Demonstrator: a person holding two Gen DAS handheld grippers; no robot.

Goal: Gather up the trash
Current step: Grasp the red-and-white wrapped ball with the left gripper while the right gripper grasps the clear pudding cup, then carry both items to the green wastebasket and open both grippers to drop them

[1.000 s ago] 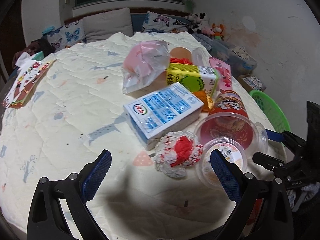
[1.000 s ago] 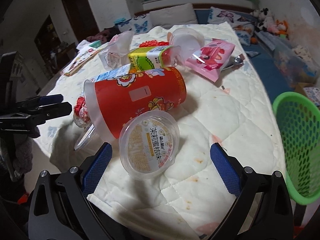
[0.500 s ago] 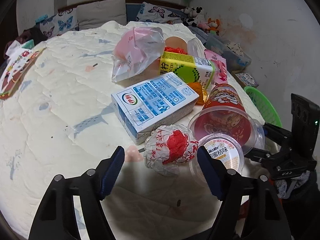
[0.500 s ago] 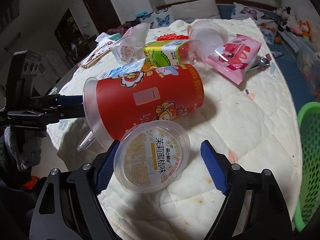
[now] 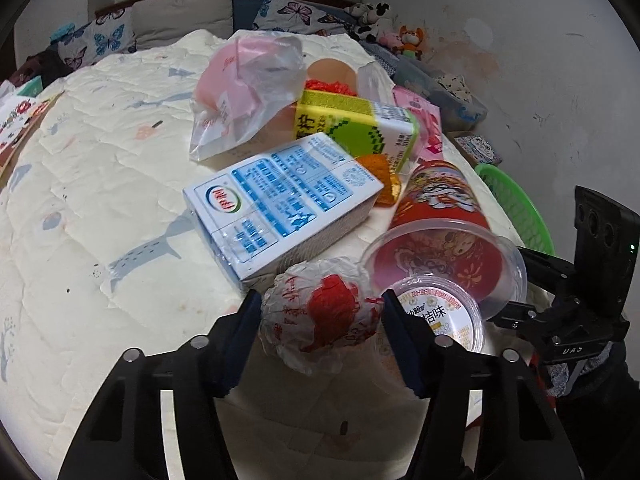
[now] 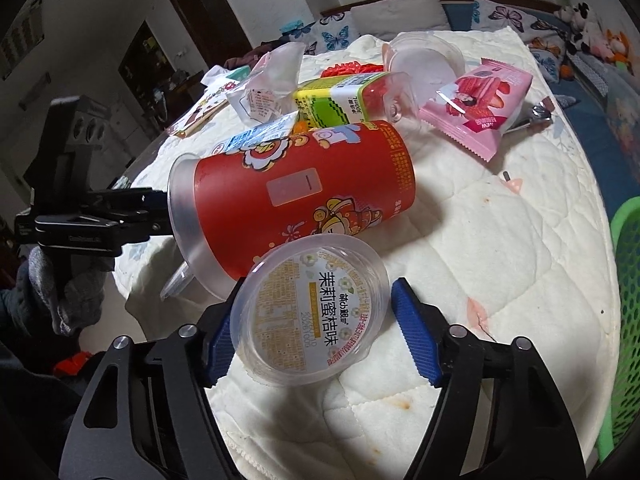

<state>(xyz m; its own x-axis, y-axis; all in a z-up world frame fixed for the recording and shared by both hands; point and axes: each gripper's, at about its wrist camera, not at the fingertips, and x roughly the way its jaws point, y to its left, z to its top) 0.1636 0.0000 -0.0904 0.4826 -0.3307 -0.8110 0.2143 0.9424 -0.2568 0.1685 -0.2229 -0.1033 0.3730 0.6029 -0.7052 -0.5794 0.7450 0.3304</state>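
A pile of trash lies on a quilted bed. My left gripper [image 5: 320, 332] has its jaws around a crumpled white-and-red wrapper ball [image 5: 320, 316], both pads touching its sides. My right gripper [image 6: 316, 332] has its jaws around a clear plastic dessert cup [image 6: 316, 312] with a yellow printed lid; the left pad touches it, the right pad stands just off it. A red tall cup [image 6: 304, 188] lies on its side behind the dessert cup. A blue-and-white milk carton [image 5: 280, 204] lies behind the wrapper ball.
A green-and-yellow juice carton [image 5: 352, 124], a clear bag with pink contents [image 5: 244, 92] and a pink snack packet [image 6: 480, 100] lie further back. A green mesh basket [image 6: 628, 280] stands off the bed's right side. Pillows [image 5: 184, 16] line the headboard.
Both grippers moved forward and narrowed. The left jaws came around the wrapper ball; the right jaws came around the dessert cup.
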